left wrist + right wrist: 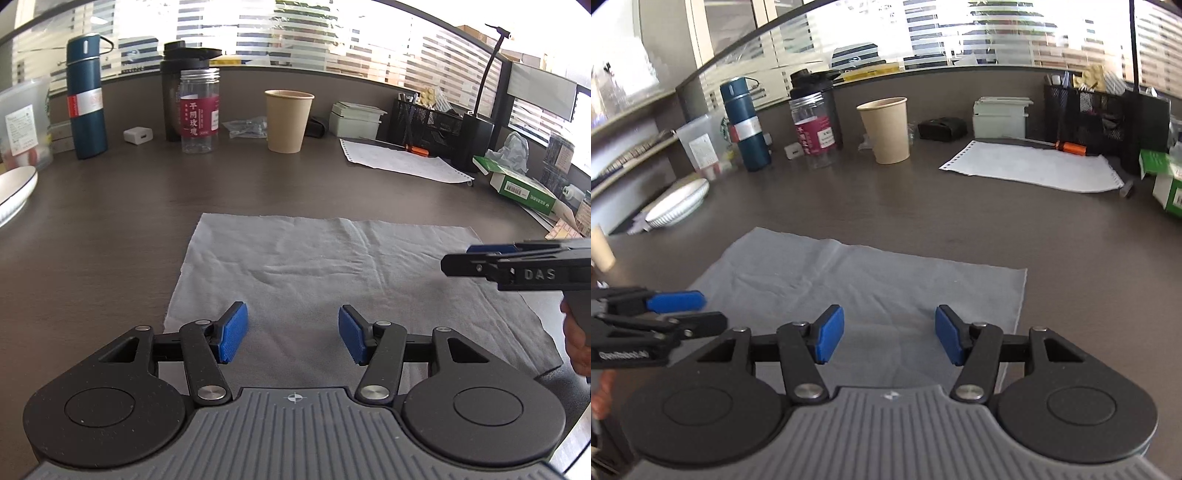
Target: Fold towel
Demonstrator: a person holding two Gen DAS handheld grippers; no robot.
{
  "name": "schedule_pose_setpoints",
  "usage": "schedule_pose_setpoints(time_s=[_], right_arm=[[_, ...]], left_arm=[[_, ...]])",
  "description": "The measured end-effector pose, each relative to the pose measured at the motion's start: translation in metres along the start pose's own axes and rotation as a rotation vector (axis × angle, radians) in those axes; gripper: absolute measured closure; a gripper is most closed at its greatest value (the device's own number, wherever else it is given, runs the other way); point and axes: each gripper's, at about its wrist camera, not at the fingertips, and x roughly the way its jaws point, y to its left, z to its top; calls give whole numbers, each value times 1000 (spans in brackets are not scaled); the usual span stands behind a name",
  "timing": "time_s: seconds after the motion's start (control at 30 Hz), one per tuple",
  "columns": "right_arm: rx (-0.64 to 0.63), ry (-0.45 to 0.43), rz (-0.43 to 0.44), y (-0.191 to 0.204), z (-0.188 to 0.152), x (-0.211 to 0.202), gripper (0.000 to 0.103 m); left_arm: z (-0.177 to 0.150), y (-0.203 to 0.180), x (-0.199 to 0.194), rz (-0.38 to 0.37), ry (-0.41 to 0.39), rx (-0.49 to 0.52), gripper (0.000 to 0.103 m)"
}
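Note:
A grey towel (314,266) (868,280) lies flat and lightly creased on the dark desk. My left gripper (293,332) hovers over its near left part, open, with only cloth showing in the gap between the blue pads. Over the towel's near right part, my right gripper (890,336) is also open, nothing between its pads. In the left wrist view, the right gripper (458,258) juts in sideways from the right edge, a hand behind it. In the right wrist view, the left gripper (694,310) shows at the left edge. Both gripper bodies hide the towel's near edge.
Along the back of the desk stand a blue thermos (86,96), a clear jar (199,110), a paper cup (288,120) and a mesh pen holder (424,122). A white plate (14,192) sits left. A paper sheet (1034,166), an orange screwdriver (1071,148) and a green box (517,184) lie right.

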Motion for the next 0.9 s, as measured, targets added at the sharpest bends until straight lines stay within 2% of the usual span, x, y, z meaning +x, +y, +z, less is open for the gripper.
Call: schedule_pose_setpoints(time_s=[0.37,0.47,0.53,0.6,0.7,0.9], right_arm=[[-12,-1,-59,-33,23,28,44],[45,3,-64,-34,27,24,44],[54,-23,-36,-31,28,12,44],[24,-48,-13,-14,22,-11,44],[-16,-37,29,5,5,-30,44],[-39,25,76,33,-35,-47,44]], left_arm=[[3,-20,11,20,-3,49,34],[2,-19,11,13,-12,40,35],[2,-16,9,5,-22,27,36],[3,-12,5,9,-33,9,37],[4,-9,0,14,-45,-4,37],[-4,-2,-6,42,-36,-22,37]])
